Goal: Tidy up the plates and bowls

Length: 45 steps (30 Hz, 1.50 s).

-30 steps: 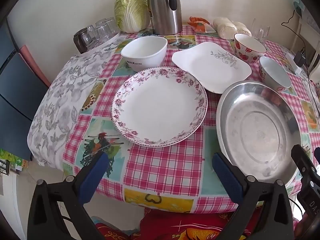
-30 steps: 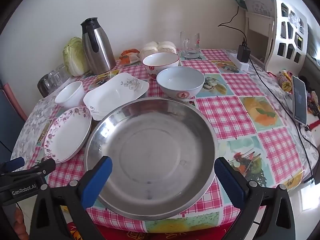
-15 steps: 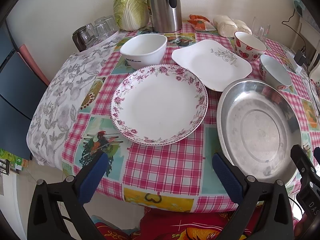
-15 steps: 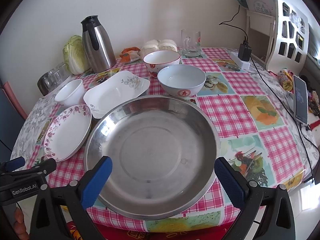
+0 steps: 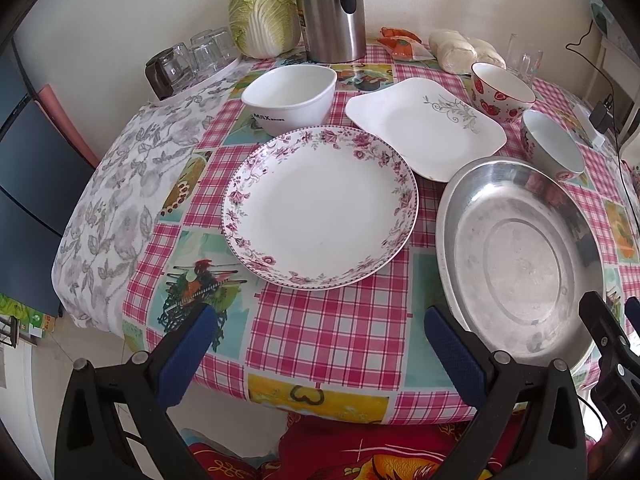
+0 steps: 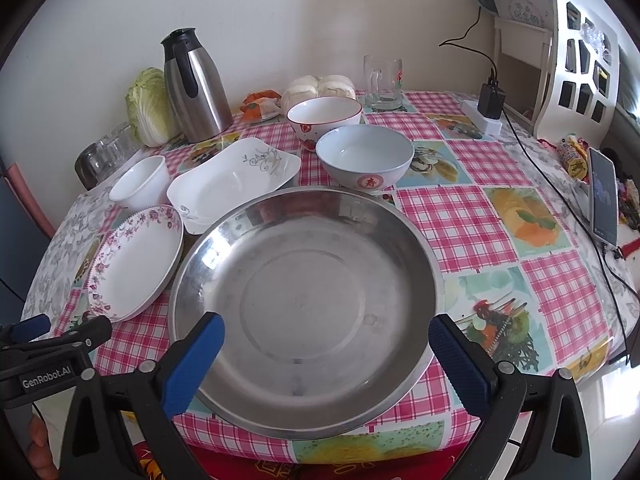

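Observation:
A floral-rimmed round plate (image 5: 320, 208) lies in front of my open, empty left gripper (image 5: 320, 336). A large steel basin (image 6: 304, 296) lies in front of my open, empty right gripper (image 6: 326, 344); it also shows in the left wrist view (image 5: 516, 256). Behind them are a square white plate (image 5: 424, 132), a white bowl (image 5: 290, 94), a strawberry-patterned bowl (image 5: 500, 90) and a pale bowl with a red emblem (image 6: 366, 158). Both grippers hover at the table's near edge, touching nothing.
A steel thermos (image 5: 330, 8), a cabbage (image 5: 264, 14), glasses on a tray (image 5: 188, 60), buns (image 5: 460, 50) and a glass mug (image 6: 382, 78) stand at the back. A power strip with cable (image 6: 488, 112) and a phone (image 6: 602, 196) lie at the right.
Both views have shifted slightly nearer to the table; the dishes have not moved and both grippers stay open.

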Tool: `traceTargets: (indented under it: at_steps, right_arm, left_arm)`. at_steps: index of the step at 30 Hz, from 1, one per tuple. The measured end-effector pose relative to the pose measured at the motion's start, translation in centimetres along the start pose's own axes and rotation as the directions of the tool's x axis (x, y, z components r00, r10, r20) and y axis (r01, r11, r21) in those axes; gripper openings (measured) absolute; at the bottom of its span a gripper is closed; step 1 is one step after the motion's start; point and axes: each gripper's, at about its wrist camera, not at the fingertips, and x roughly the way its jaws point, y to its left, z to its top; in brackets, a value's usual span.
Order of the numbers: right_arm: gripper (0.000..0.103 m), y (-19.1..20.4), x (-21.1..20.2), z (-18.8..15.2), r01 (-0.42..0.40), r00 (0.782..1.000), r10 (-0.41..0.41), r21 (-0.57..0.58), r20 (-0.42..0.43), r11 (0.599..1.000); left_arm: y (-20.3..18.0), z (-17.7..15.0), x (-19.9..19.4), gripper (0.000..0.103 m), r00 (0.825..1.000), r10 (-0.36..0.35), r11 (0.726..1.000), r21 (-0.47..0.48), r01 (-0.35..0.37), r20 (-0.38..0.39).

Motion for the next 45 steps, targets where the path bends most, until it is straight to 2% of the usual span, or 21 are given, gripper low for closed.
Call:
traceTargets:
  at_steps: [45]
  right_arm:
    - [0.103, 0.14, 0.32, -0.05, 0.002, 1.000, -0.002, -0.002, -0.006, 1.000]
  left_arm:
    - [0.01, 0.20, 0.33, 0.103, 1.000, -0.010, 1.000, 0.007, 0.010, -0.021]
